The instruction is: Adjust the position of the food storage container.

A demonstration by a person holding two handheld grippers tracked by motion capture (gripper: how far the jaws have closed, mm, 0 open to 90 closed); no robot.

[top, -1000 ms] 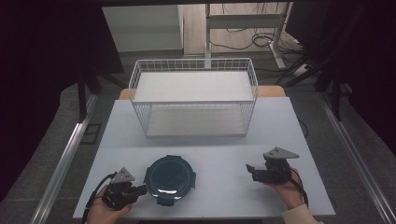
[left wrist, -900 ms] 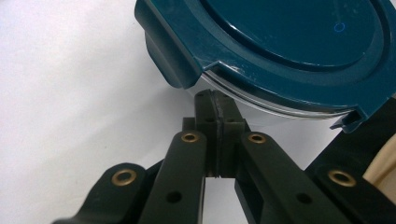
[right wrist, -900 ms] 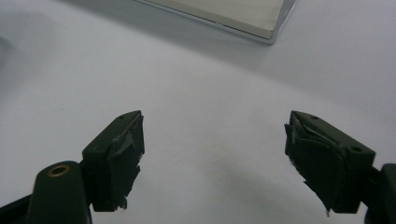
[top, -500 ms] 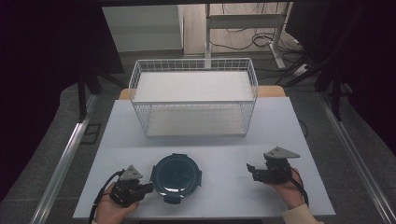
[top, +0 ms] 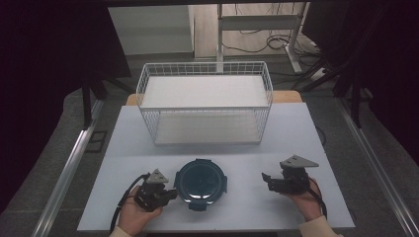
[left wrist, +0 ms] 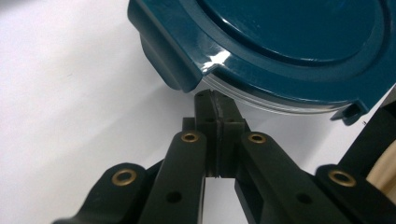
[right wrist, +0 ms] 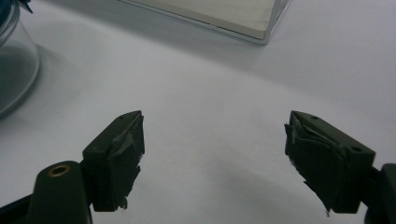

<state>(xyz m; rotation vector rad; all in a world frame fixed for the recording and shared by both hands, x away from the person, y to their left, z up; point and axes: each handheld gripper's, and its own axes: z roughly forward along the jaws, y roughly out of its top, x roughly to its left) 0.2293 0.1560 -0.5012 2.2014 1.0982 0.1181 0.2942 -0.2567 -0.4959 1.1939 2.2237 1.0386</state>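
While left tool (left wrist: 215, 100) (pressed closed, empty) meets teal-lidded container (top: 201, 183), right tool (right wrist: 212, 140) gapes empty

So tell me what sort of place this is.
Probably a lab or recording workspace: a plain white table holding a wire basket, a desk frame with loose cables behind, and dark screening on both sides.

A lab: white test table (top: 296, 123), metal rails (top: 69, 163), floor cables (top: 257, 42), dark curtains (top: 44, 74).
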